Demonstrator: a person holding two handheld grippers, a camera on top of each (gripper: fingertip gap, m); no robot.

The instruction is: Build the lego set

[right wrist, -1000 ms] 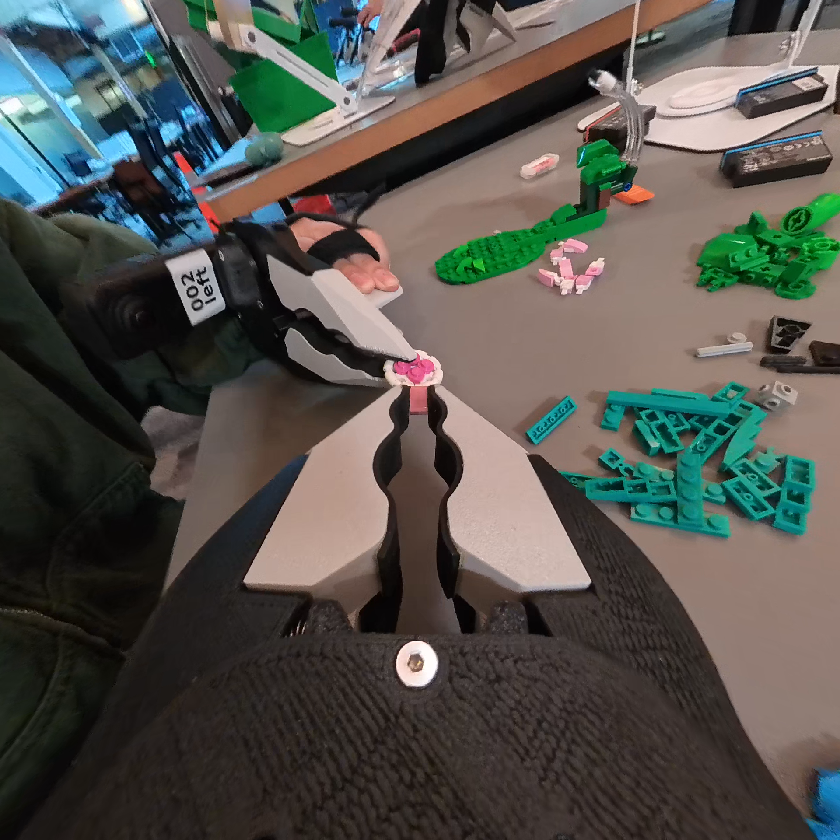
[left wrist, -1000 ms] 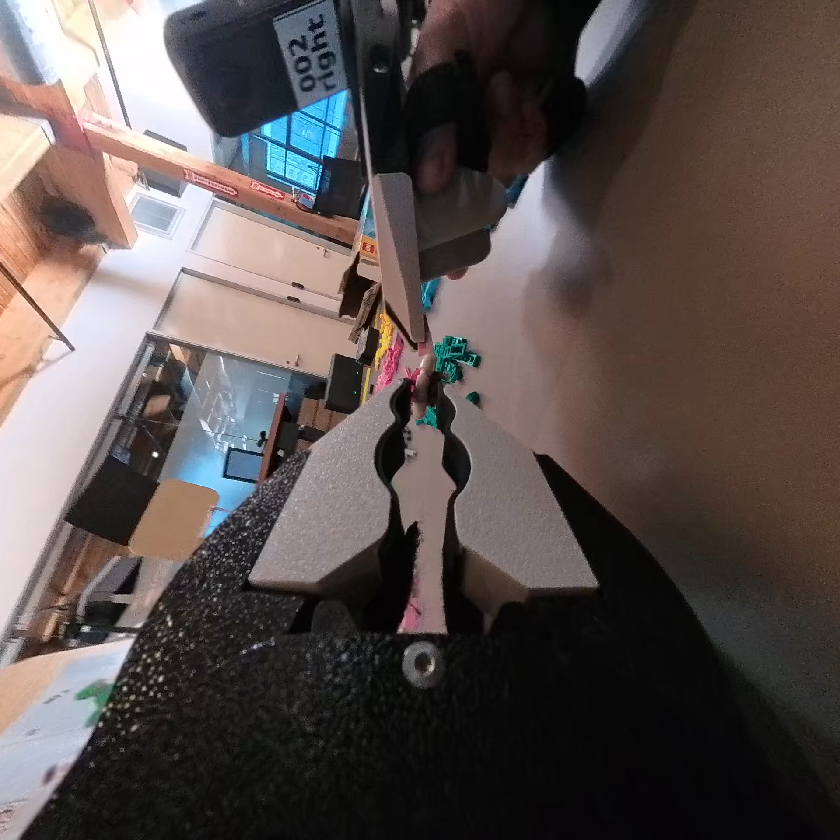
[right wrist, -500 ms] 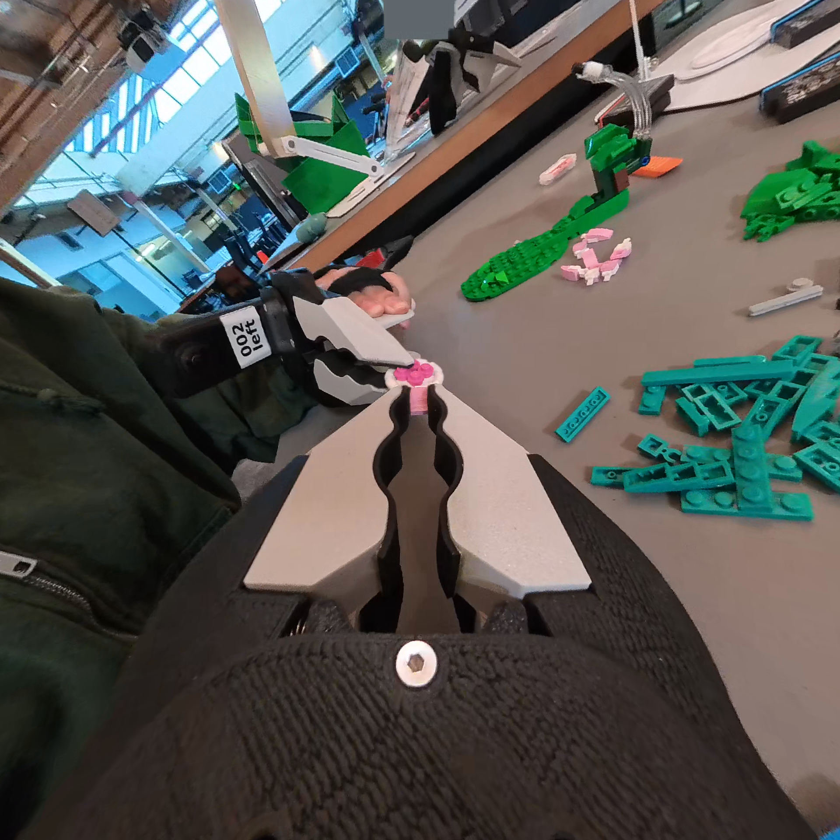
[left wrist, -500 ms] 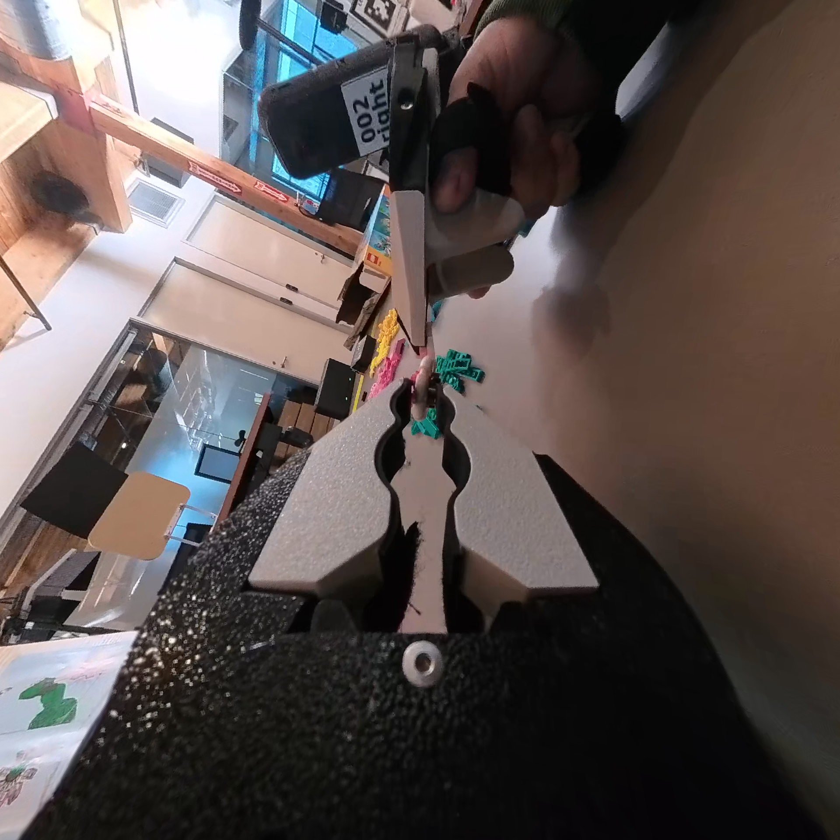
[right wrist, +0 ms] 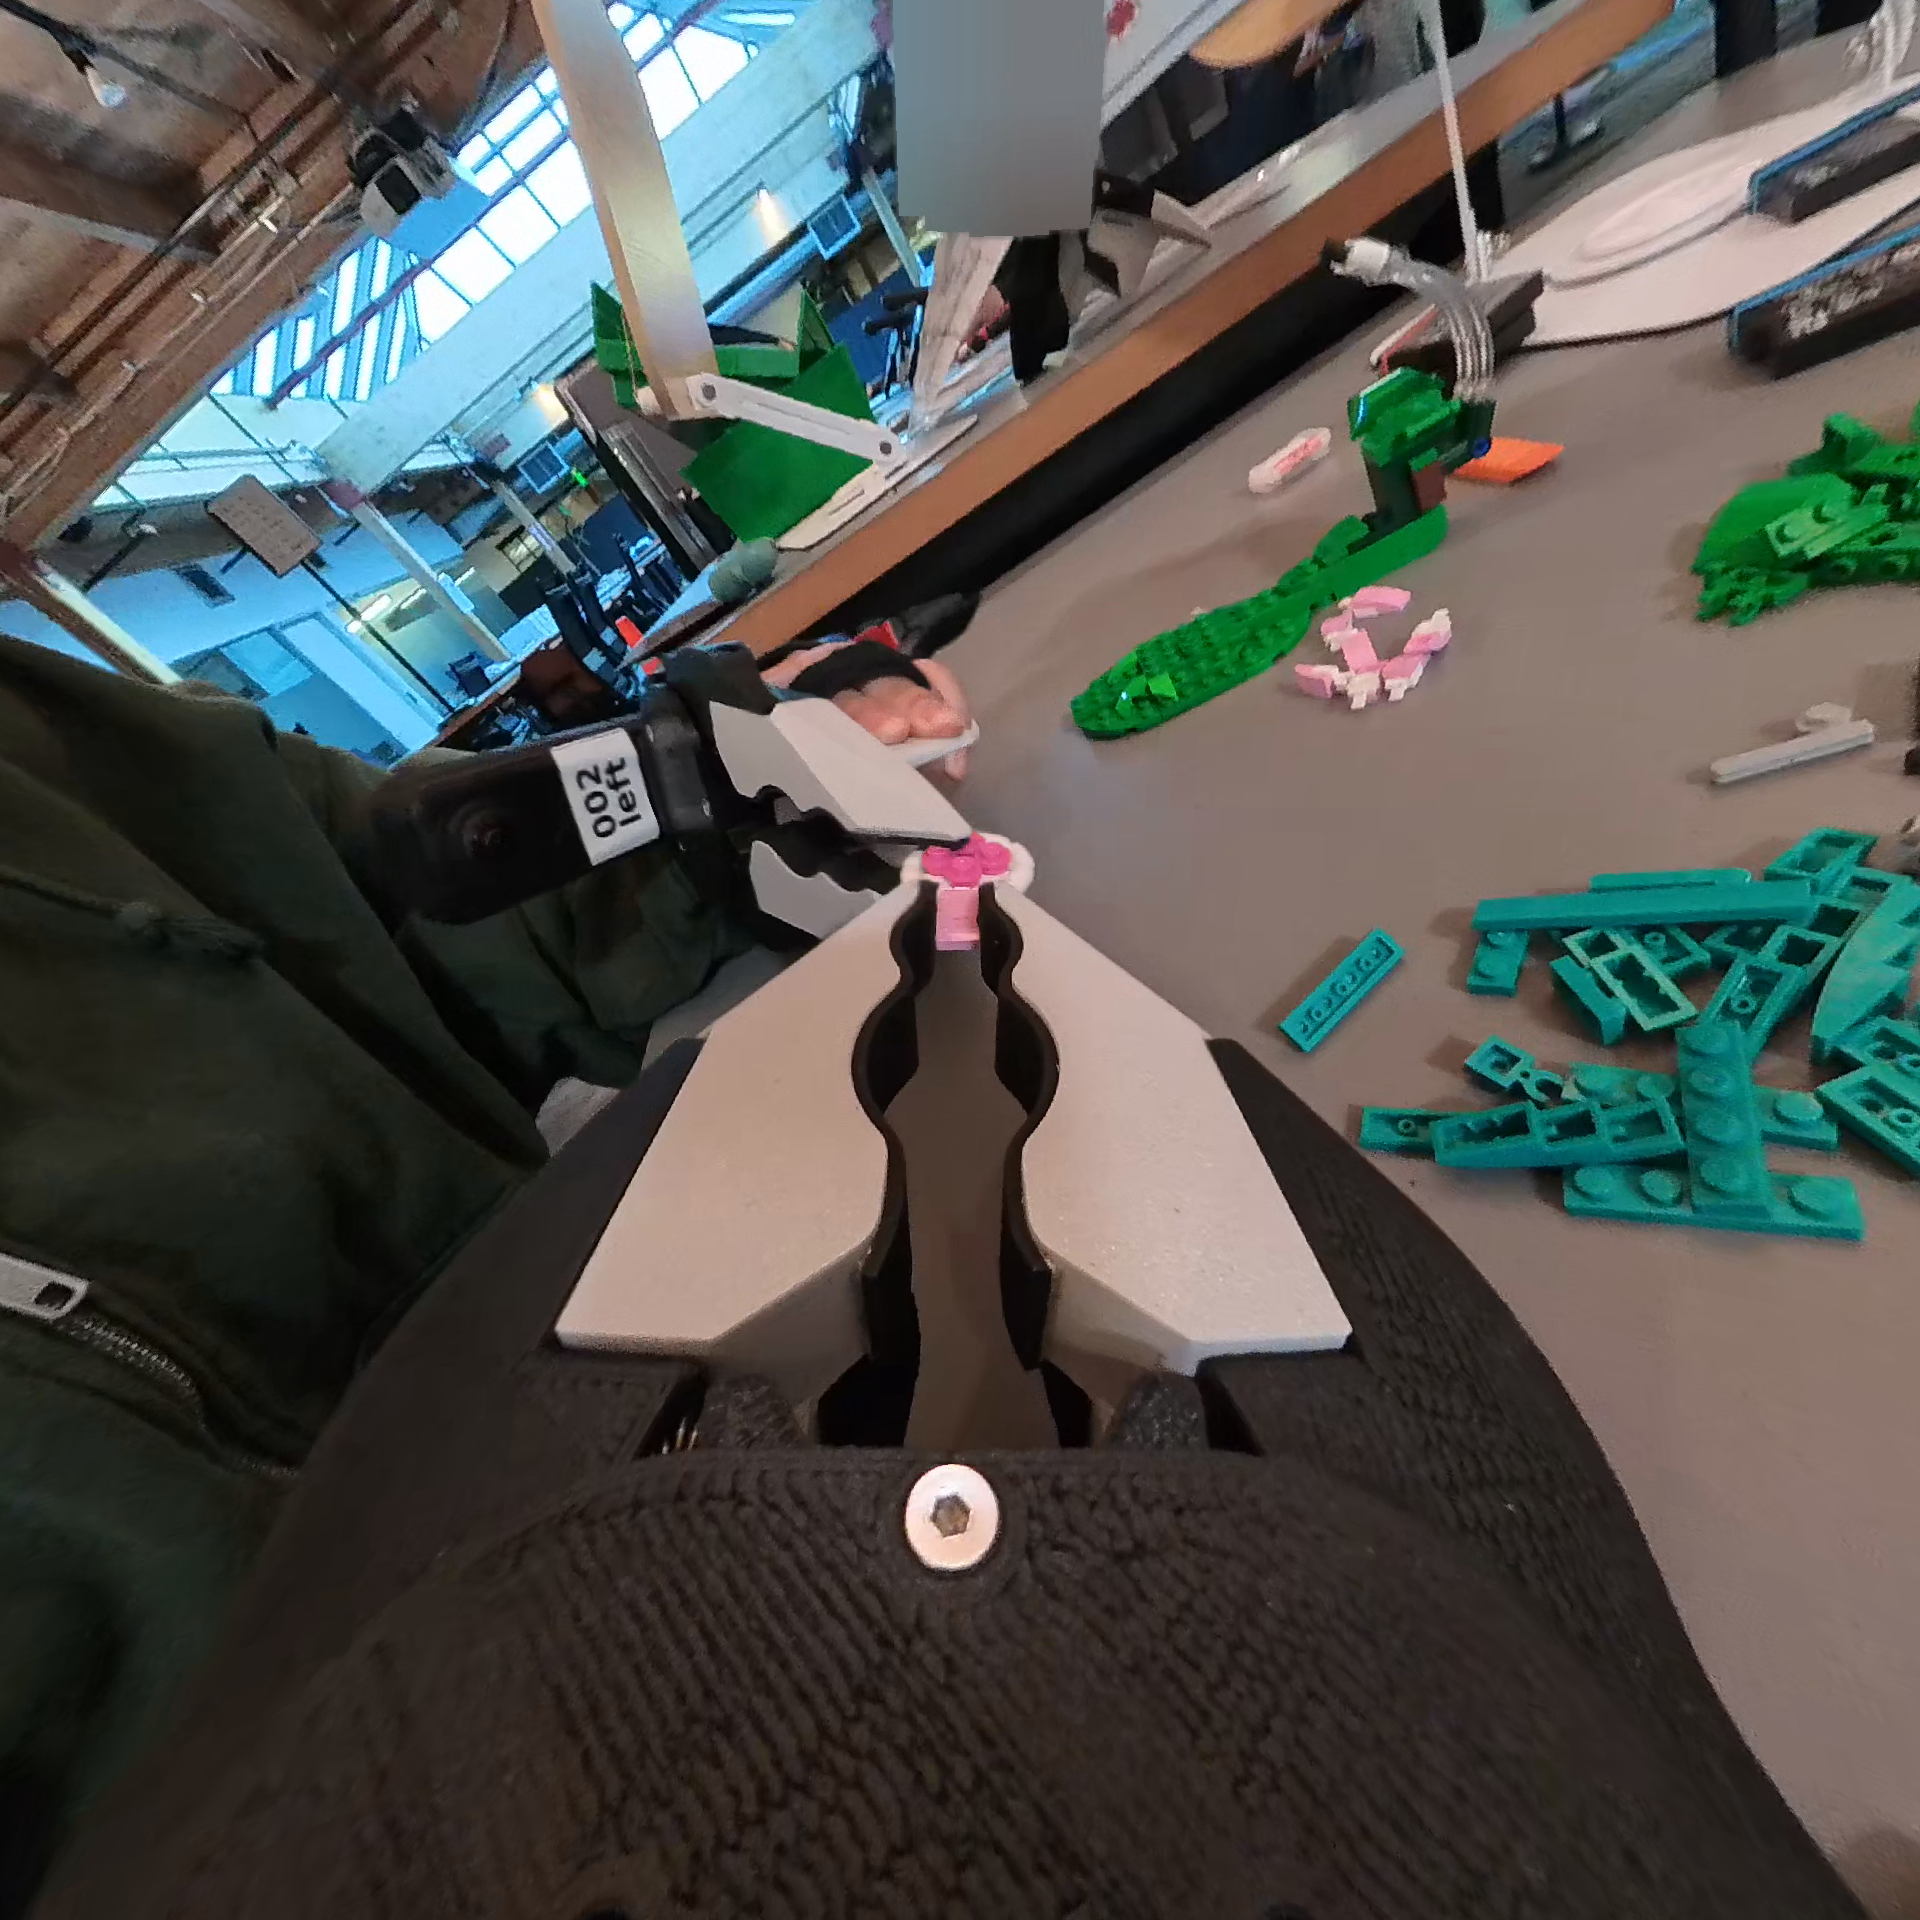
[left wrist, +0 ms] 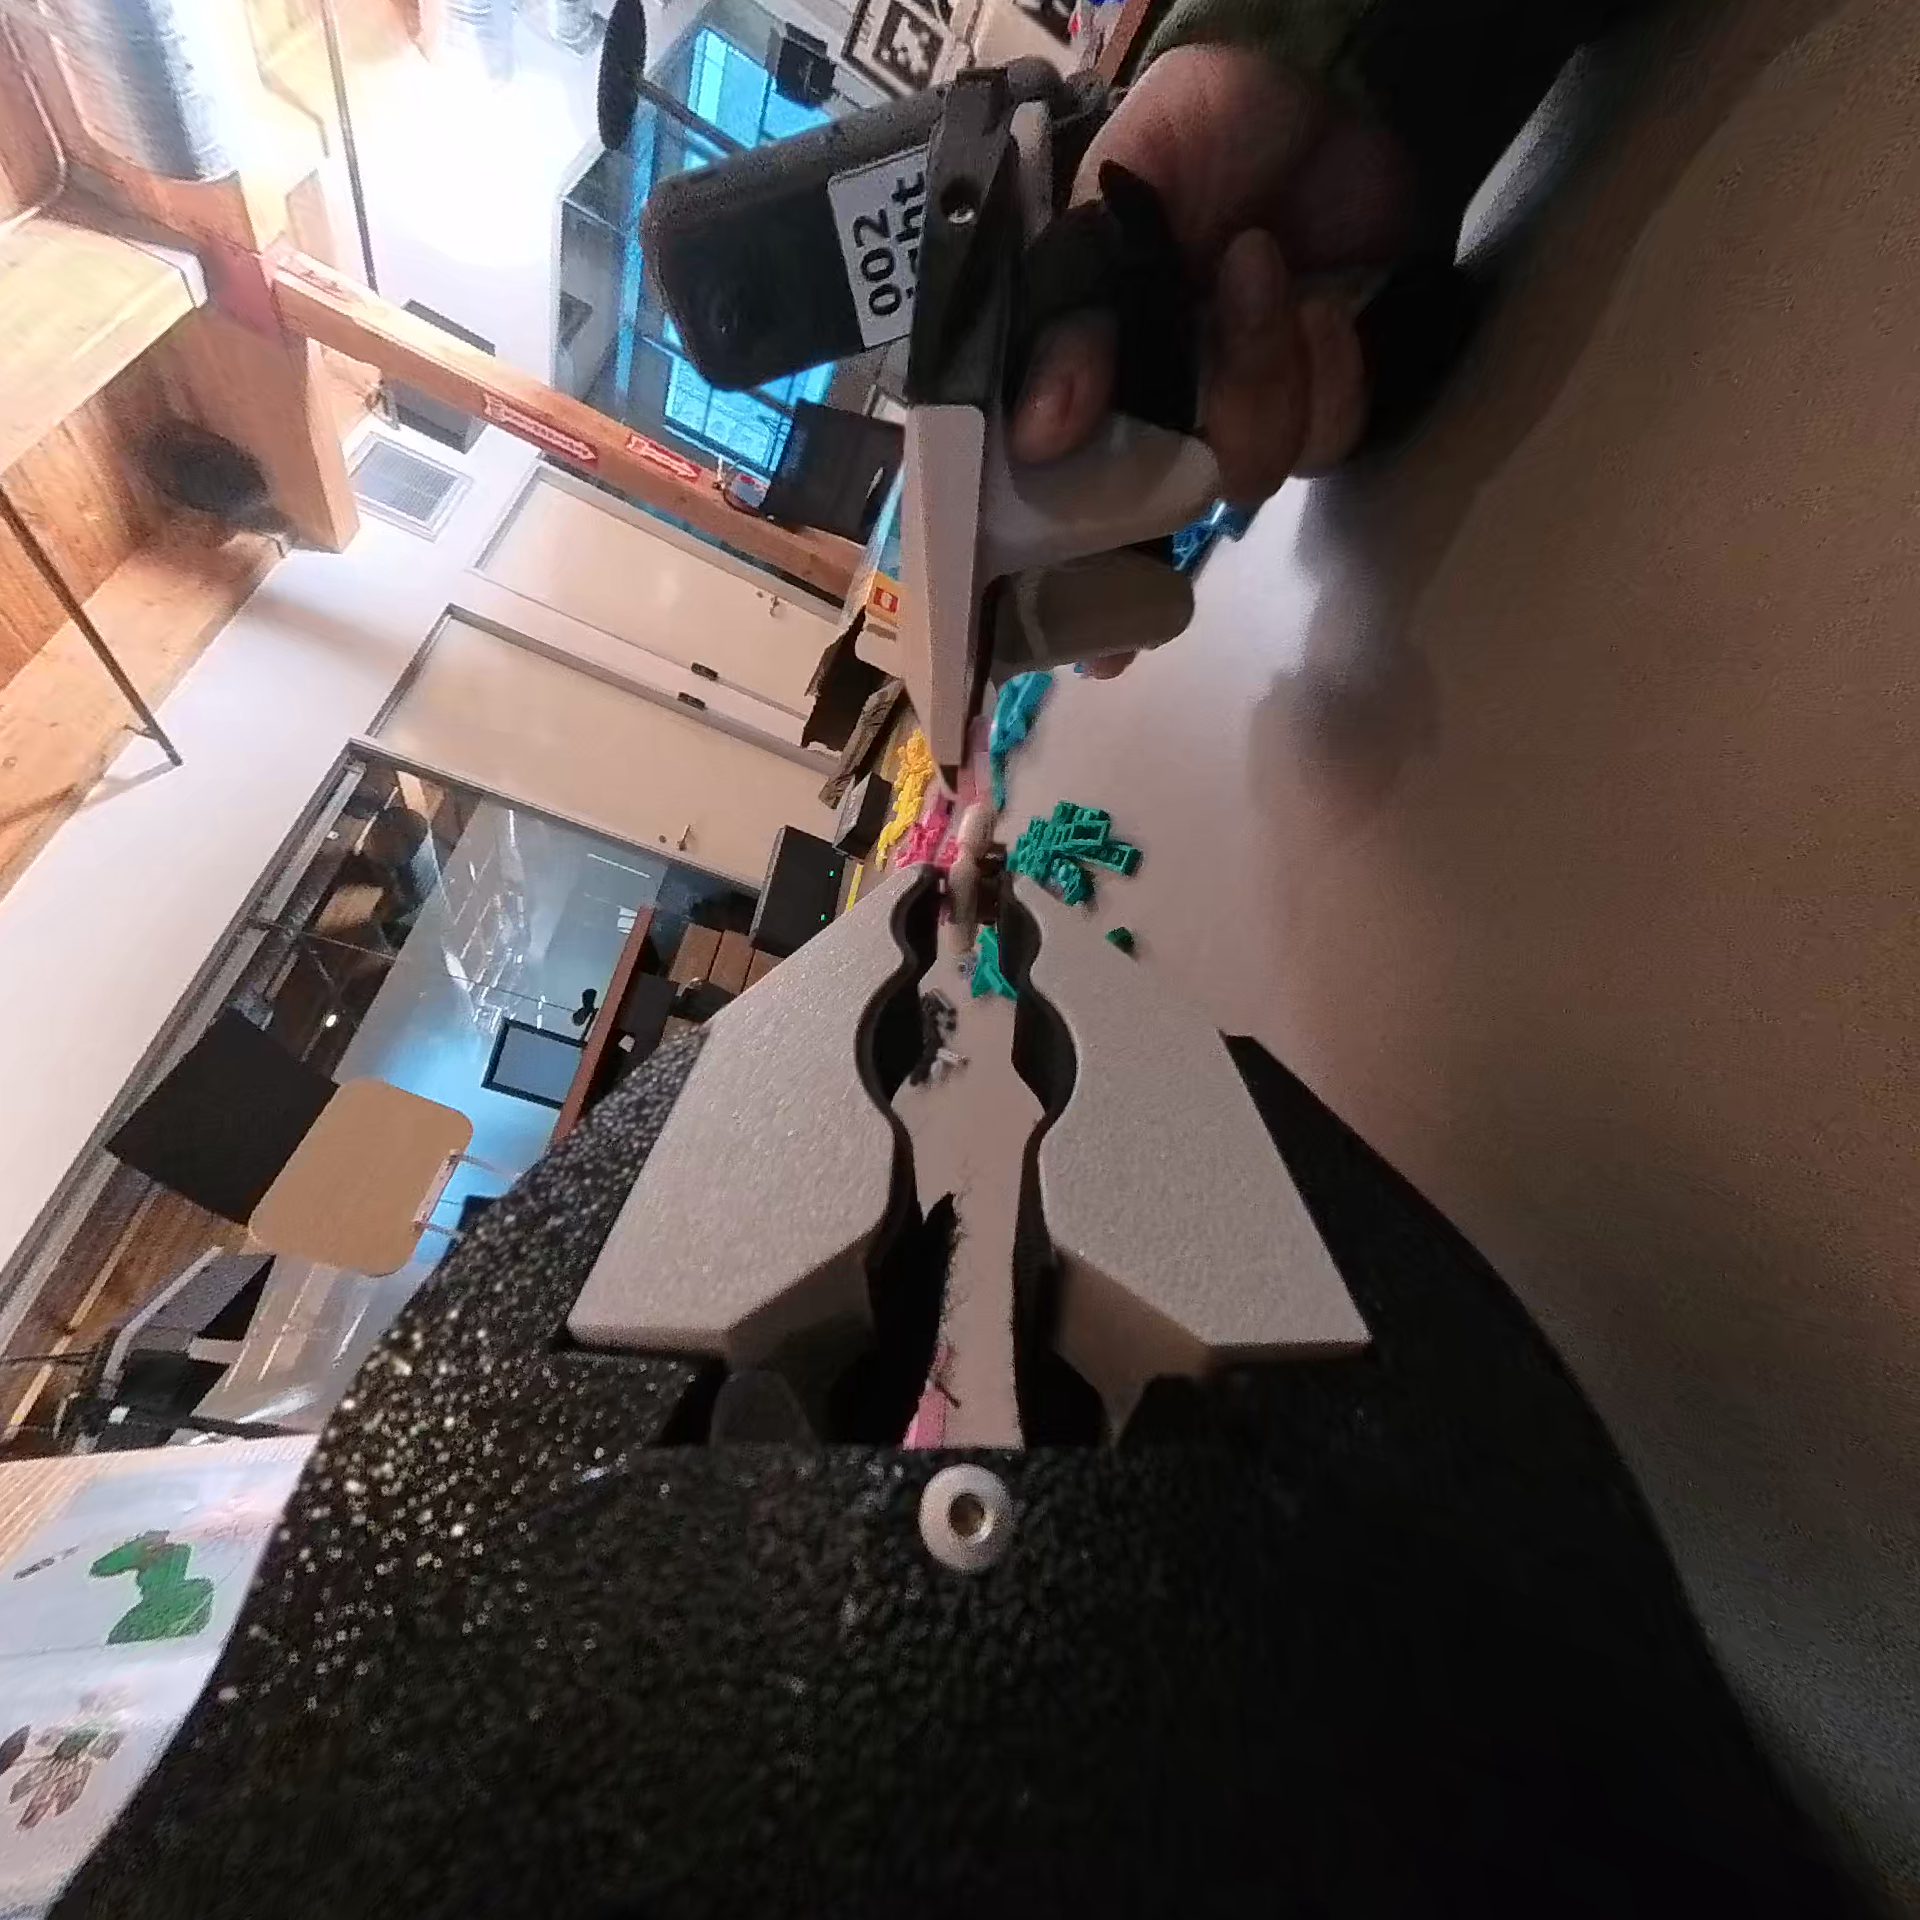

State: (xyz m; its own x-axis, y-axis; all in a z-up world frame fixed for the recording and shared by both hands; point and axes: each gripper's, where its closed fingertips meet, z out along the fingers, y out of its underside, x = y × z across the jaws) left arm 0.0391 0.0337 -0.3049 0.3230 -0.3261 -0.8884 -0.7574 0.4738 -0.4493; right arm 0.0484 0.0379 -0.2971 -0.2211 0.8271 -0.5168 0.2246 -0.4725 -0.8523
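Lego flower [right wrist: 966, 864], white-petalled with a magenta centre, held in mid-air over the grey table [right wrist: 1195, 790], well clear of the loose parts. Pinched at its white rim by the left gripper [right wrist: 935, 847], tips closed on it from the side. Gripped below, on its light pink stem piece [right wrist: 954, 920], by the right gripper [right wrist: 956, 914], tips shut on that small brick. Seen edge-on from the left wrist camera as a pale disc [left wrist: 971, 868] between the left tips, the right gripper [left wrist: 961, 764] arriving from above.

Probably a pressing-together step: stem into the flower's underside. Best done with both grips kept firm, stem square to the disc, push straight along the stem axis, no twisting, or the thin rim may slip out.

Farther out: teal plates [right wrist: 1704, 1060] in a pile to the right, a green base build [right wrist: 1278, 623] beyond, pale pink pieces [right wrist: 1371, 649] just beside it, more green parts [right wrist: 1818, 540] at the far right.
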